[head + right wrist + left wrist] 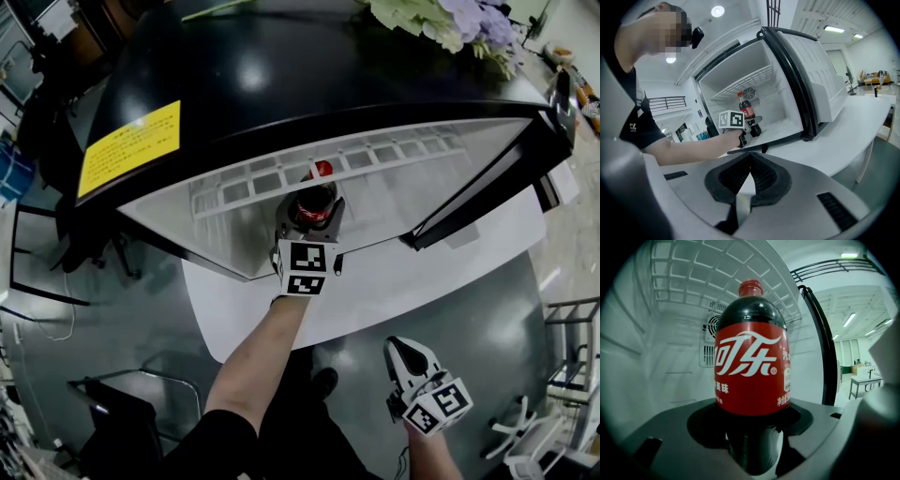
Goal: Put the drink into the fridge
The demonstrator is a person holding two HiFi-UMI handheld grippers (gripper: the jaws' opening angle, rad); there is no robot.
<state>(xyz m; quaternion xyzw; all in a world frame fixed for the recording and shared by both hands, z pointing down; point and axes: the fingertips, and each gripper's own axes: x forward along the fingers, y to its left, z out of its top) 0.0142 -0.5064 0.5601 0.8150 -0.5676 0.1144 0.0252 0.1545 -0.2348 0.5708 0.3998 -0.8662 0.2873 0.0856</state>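
Plastic bottle looks full, heavy, slippery; hold its fat middle. Left tool sits apart, loose around it; right tool is pinched together.

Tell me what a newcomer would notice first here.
The red-labelled cola bottle stands out first, upright inside the open fridge between the left tongs. Next comes the yellow sticker at the left of the fridge's glossy black top. The right tongs are shut and empty, low outside the fridge.
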